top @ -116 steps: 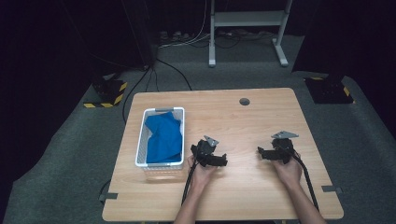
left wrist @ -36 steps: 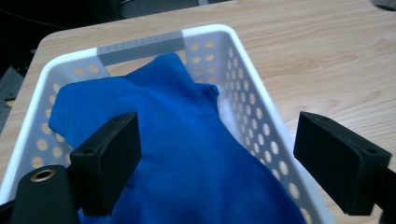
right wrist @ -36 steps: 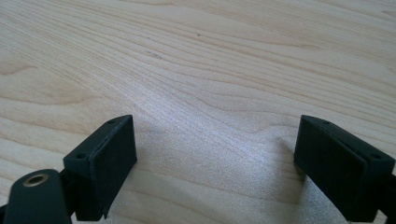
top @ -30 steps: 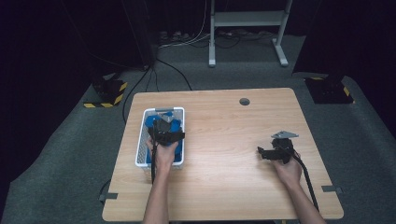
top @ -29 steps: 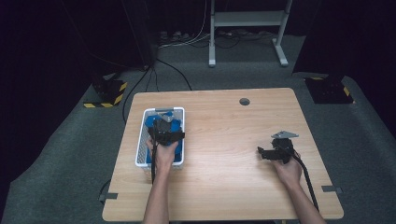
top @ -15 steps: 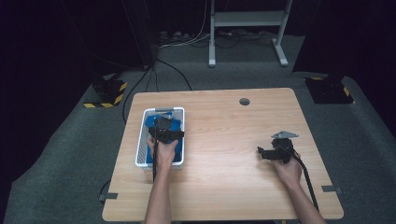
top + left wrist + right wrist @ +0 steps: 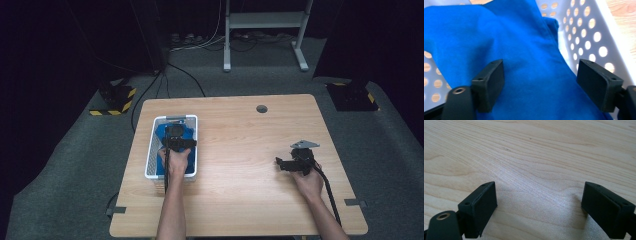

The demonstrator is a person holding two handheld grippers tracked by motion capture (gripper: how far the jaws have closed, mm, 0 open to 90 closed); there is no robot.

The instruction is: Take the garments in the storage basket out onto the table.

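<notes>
Matt blue cloth [image 7: 524, 62], perforated plastic basket [image 7: 586, 37]

Table [image 7: 240, 165] brightly lit, dark surroundings, soft overhead glare, close-ups perhaps slightly blurred

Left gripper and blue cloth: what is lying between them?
Nothing. In the left gripper view the left gripper straddles the blue cloth in the white basket; its jaws have just been closing, the pads not yet pressing.
</notes>
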